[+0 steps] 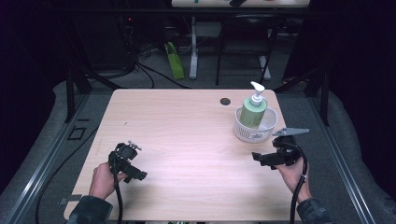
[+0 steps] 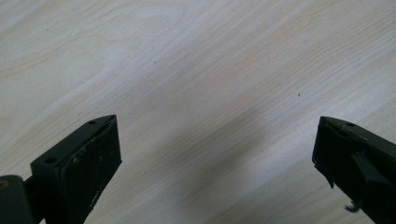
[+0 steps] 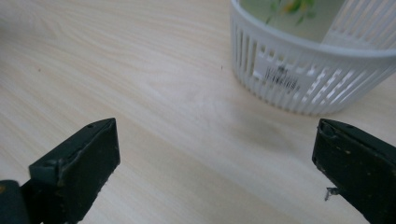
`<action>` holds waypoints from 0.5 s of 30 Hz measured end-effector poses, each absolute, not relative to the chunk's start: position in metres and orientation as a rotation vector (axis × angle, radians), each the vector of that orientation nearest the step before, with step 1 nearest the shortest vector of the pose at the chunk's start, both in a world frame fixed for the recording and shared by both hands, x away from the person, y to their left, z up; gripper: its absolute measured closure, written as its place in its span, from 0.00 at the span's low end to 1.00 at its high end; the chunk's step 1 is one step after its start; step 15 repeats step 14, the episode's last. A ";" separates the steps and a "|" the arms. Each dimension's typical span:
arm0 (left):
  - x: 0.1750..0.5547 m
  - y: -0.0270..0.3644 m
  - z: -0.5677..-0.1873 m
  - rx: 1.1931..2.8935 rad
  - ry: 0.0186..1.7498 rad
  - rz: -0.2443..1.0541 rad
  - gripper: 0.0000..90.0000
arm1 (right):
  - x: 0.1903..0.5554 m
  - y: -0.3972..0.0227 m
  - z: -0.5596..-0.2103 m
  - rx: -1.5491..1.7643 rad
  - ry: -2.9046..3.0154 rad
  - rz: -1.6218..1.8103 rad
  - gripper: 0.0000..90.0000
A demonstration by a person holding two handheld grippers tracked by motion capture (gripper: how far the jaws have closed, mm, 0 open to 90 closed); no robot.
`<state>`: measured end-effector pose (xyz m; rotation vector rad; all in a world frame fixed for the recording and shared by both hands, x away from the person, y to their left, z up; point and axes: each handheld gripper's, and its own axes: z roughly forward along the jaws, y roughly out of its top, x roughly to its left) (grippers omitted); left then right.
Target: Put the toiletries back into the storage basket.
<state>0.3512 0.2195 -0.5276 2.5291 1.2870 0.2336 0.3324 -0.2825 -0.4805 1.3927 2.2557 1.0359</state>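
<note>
A pale green pump bottle (image 1: 253, 110) with a white dispenser stands upright inside a white slatted basket (image 1: 243, 132) at the table's right rear. In the right gripper view the basket's wall (image 3: 299, 74) sits just ahead and to the right, with the bottle's green side (image 3: 289, 11) above its rim. My right gripper (image 1: 259, 157) hovers low over the table just in front of the basket, jaws wide apart and empty (image 3: 215, 158). My left gripper (image 1: 136, 174) is held near the front left of the table, open over bare wood (image 2: 217, 158).
The light wooden table (image 1: 187, 135) has a dark cable hole (image 1: 225, 101) near its back edge. Beyond the table stand desk legs, cables and a green object (image 1: 174, 59) on the floor. A cable trails from each gripper toward the front edge.
</note>
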 end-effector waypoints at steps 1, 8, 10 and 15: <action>0.351 0.219 -0.528 2.534 1.280 0.235 0.02 | 0.331 -0.283 -0.486 1.413 2.270 1.029 0.01; 0.346 0.211 -0.528 2.571 1.187 0.249 0.08 | 0.329 -0.283 -0.510 1.426 2.445 0.909 0.00; 0.346 0.209 -0.528 2.577 1.173 0.256 0.10 | 0.328 -0.282 -0.512 1.407 2.454 0.876 0.00; 0.347 0.209 -0.526 2.554 1.162 0.270 0.00 | 0.328 -0.282 -0.516 1.410 2.458 0.833 0.00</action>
